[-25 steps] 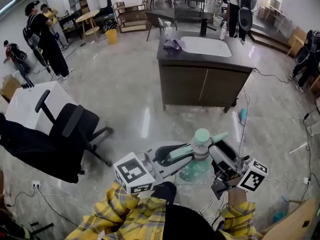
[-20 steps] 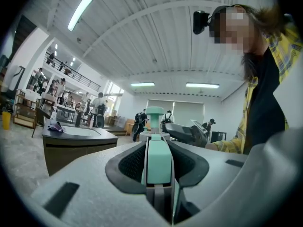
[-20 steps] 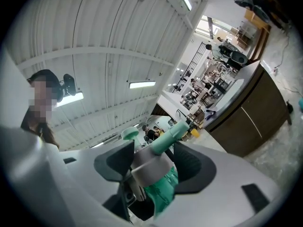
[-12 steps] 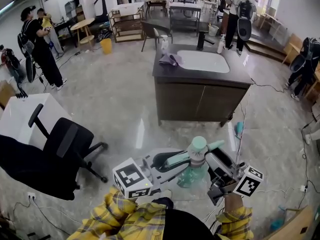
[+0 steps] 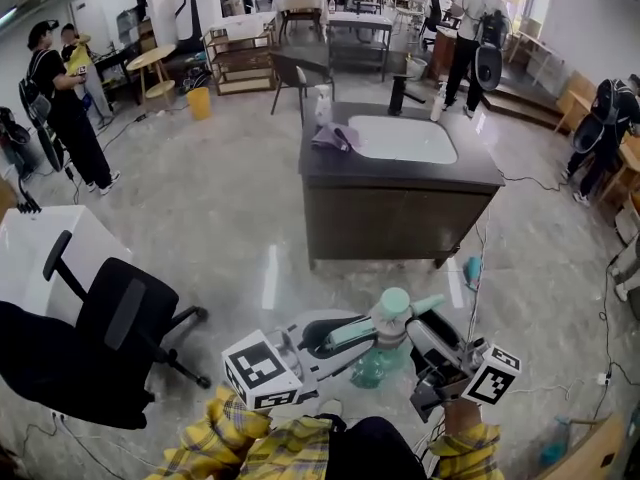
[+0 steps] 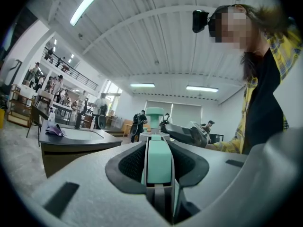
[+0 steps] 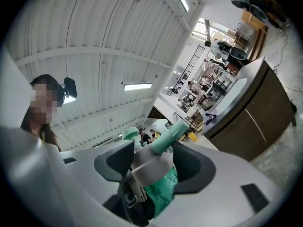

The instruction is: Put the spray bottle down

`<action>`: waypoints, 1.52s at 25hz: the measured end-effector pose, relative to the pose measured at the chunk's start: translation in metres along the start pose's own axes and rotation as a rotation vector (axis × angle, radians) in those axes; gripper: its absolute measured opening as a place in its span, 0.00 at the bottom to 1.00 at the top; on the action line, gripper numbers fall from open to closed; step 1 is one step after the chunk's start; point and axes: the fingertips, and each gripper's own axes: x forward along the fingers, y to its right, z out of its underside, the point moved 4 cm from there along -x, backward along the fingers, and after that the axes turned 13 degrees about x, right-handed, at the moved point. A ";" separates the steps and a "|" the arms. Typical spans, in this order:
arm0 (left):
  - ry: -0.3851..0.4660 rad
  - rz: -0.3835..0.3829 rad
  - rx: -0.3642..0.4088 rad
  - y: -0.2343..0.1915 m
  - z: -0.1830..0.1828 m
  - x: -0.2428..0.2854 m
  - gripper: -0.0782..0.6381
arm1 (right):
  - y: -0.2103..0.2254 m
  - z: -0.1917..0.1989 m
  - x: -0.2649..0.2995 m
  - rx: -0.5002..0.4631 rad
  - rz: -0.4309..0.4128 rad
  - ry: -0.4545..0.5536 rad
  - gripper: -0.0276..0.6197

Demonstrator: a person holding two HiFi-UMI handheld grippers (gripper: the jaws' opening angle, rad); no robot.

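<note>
Our left gripper and right gripper both squeeze the spray bottle above the floor. Next we must reach the table and stand it there.

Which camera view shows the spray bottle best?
Head view: most of the spray bottle shows, cap to green body. The left gripper view shows only its mint lever and cap; the right gripper view only collar, nozzle and some body.

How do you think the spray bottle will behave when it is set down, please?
The spray bottle looks like translucent green plastic, so it is probably light and slightly squeezable, not brittle. Its bulky spray head sits high, so it may be top-heavy and tip if set down tilted.
</note>
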 end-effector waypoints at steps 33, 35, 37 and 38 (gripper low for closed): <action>0.006 -0.045 0.054 -0.164 -0.012 0.216 0.28 | 0.129 -0.240 0.042 -0.040 -0.062 -0.025 0.41; 0.006 -0.046 0.060 -0.171 -0.014 0.235 0.28 | 0.137 -0.260 0.038 -0.046 -0.067 -0.023 0.41; 0.007 -0.044 0.060 -0.177 -0.016 0.255 0.28 | 0.144 -0.277 0.033 -0.047 -0.070 -0.018 0.41; 0.008 -0.043 0.062 -0.179 -0.017 0.265 0.28 | 0.148 -0.287 0.031 -0.048 -0.071 -0.016 0.41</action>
